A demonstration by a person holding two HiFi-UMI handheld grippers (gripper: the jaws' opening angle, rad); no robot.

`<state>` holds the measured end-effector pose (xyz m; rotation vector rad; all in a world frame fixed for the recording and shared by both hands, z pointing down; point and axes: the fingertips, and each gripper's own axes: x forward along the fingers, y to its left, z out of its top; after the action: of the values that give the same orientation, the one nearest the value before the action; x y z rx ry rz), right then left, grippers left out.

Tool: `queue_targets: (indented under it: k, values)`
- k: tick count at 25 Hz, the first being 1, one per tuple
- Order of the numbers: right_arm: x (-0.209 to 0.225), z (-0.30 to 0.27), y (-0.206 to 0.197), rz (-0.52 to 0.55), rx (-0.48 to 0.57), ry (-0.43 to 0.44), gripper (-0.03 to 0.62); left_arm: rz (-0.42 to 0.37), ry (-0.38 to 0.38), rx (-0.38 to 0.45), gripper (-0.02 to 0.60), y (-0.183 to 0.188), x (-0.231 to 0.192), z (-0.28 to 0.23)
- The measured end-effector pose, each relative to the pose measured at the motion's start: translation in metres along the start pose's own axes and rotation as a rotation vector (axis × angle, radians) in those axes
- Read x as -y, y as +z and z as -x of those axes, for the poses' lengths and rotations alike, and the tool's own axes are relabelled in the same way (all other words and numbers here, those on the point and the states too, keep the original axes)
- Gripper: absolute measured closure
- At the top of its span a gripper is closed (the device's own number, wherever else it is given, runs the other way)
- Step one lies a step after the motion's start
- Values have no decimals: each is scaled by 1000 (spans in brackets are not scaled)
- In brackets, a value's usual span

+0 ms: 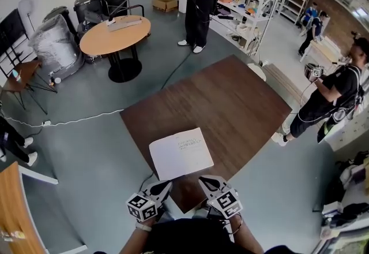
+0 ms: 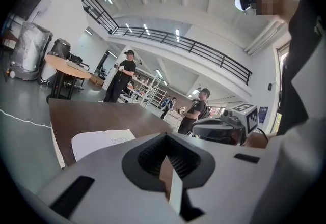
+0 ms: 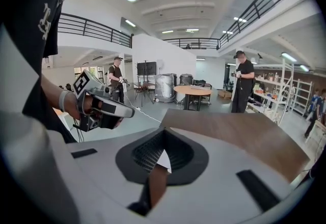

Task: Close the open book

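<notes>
The left gripper (image 1: 164,187) and right gripper (image 1: 206,180) are hovering side by side at the table's (image 1: 242,103) near edge, pointing forward, with both sets of jaws pressed together and gripping nothing. The book (image 1: 180,153) is lying flat just ahead of them, white face up.

No text could be read with certainty. A few short lines of print were seen near the top of the white page of the open book (image 1: 181,153), but they were too small to be made out. Only black-and-white square marker patterns, with no letters or numbers, were carried on the cubes of the left gripper (image 1: 163,188) and the right gripper (image 1: 206,180). White print was seen on a black shirt (image 3: 30,24) in the right gripper view, and a blue sign (image 2: 263,114) on a wall in the left gripper view; neither could be read.
</notes>
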<state>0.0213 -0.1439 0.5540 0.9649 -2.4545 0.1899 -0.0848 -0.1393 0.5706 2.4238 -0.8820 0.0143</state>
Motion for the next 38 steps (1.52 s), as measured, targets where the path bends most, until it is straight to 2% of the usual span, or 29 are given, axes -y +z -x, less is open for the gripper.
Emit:
queue_targets:
  k: [5, 10, 14, 24, 27, 34, 38]
  values:
    - [34, 15, -25, -42, 0, -15, 606, 49, 1, -12, 575, -12, 17, -26]
    - [56, 26, -21, -33, 9, -23, 606, 228, -28, 60, 575, -18, 13, -43]
    - [61, 34, -29, -30, -11, -28, 607, 377, -14, 105, 575, -34, 0, -47]
    - [85, 58, -39, -23, -2, -70, 607, 591, 44, 161, 575, -75, -37, -65]
    - [89, 59, -35, -21, -9, -92, 608, 633, 63, 144, 575, -88, -49, -70]
    - [76, 58, -39, -38, -16, -75, 606, 749, 141, 58, 575, -136, -73, -67]
    - [73, 58, -53, -28, -37, -71, 607, 771, 182, -19, 575, -166, -85, -74]
